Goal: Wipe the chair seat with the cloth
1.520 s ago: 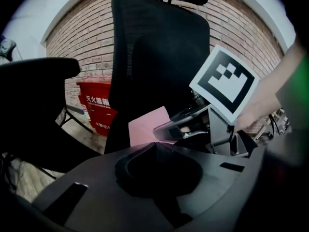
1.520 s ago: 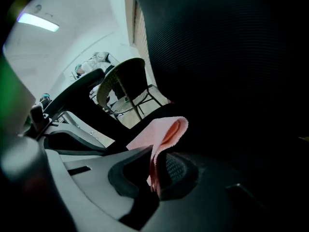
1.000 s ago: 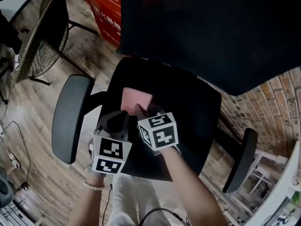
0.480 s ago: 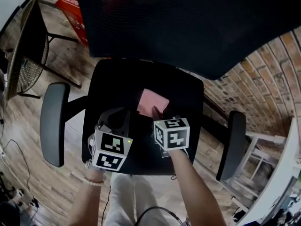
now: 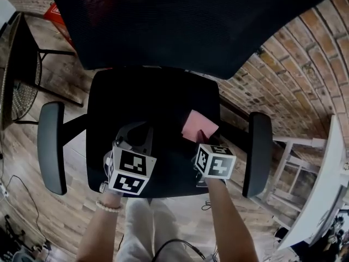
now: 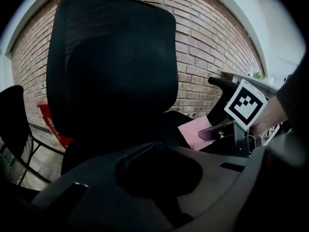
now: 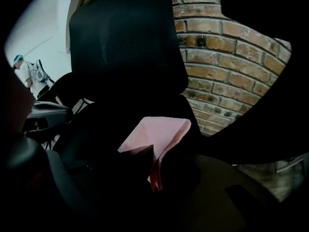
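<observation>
on chair seat (image 5: 147,102), pink cloth (image 5: 197,126) in right gripper (image 5: 203,140)

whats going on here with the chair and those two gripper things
A person is wiping a black office chair with a hand-held gripper in each hand. The right gripper has its fingers shut on a pink cloth, which lies at the right edge of the chair seat, next to the armrest. The left gripper hangs over the front left of the seat, fingers together and holding nothing.
</observation>
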`<state>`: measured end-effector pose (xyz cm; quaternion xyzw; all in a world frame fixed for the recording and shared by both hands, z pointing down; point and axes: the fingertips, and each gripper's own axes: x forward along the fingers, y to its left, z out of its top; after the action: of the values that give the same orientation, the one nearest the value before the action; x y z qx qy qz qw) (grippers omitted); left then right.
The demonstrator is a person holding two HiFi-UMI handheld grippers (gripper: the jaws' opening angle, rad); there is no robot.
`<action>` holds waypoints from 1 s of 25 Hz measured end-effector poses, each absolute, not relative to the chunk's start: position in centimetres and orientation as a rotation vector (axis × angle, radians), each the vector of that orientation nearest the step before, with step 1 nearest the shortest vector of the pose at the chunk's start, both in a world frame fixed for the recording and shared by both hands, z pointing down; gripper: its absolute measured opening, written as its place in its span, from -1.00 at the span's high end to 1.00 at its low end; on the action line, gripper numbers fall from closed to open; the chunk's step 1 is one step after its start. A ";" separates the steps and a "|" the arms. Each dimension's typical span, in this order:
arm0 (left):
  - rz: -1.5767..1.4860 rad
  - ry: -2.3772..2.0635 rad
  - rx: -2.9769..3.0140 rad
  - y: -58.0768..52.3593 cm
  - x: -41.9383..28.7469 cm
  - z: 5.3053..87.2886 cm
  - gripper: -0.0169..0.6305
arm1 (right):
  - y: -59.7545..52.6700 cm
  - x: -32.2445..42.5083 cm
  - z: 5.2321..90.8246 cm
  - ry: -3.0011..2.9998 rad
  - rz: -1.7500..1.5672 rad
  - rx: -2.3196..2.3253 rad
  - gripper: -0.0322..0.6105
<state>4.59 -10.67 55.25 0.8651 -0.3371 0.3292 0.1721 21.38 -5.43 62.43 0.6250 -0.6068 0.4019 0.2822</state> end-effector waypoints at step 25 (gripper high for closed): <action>0.954 -1.153 2.273 -6.2 -7.8 56.0 0.89 | -3.9 3.7 63.3 -1.910 1.102 1.280 0.74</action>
<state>-7.81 -6.19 55.98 0.8169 -0.4144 0.3428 0.2084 3.65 -3.94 63.25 0.4803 -0.7165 0.4135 0.2916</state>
